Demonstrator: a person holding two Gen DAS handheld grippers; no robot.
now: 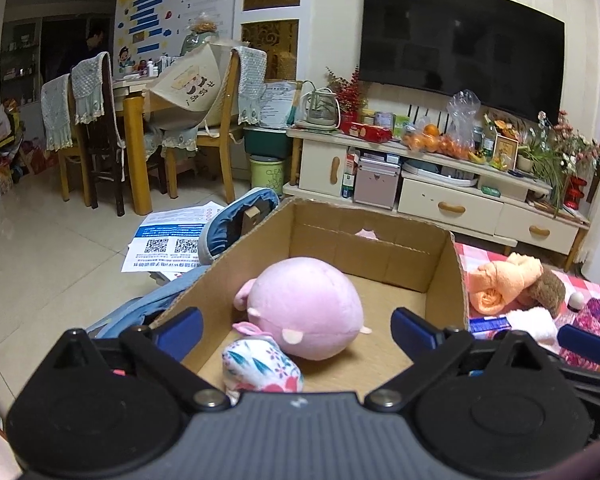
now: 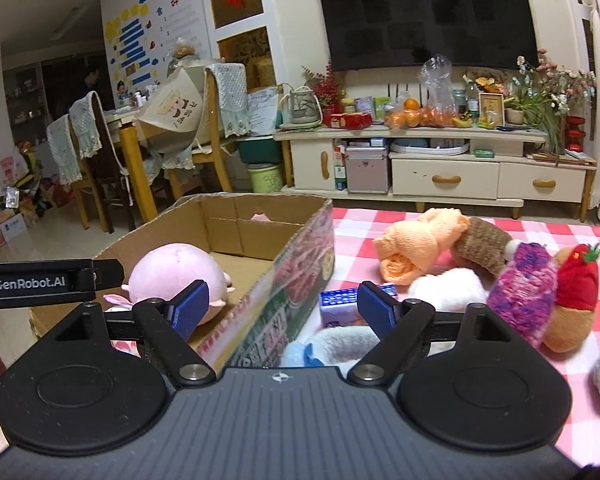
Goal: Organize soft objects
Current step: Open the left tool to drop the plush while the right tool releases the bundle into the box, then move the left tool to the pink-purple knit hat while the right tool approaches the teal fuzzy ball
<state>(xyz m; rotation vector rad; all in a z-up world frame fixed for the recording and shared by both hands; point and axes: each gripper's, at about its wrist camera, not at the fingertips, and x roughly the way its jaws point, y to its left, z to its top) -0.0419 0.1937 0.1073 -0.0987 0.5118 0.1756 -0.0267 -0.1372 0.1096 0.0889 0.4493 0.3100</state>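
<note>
Cardboard box [image 1: 380,258] sits on our checked tabletop [image 2: 380,224], holding the pink plush [image 1: 304,306] and a floral pouch [image 1: 260,364]. We hold the left gripper [image 1: 296,326] over the box, fingers wide and empty. Our right gripper [image 2: 282,306] straddles the box wall, fingers also wide, holding nothing. Orange towel [image 2: 416,250], purple knit hat [image 2: 528,292] and strawberry plush [image 2: 576,280] lie beside the box.

Clearly a lived-in home, a combined living and dining room, judging by the wall-mounted television [image 2: 424,14] above a cream cabinet [image 2: 436,160] crowded with oranges [image 2: 416,114] and flowers [image 2: 556,80], the wooden dining table [image 1: 140,96] with cloth-draped chairs [image 1: 92,92], and the checked tablecloth [image 2: 460,216].
</note>
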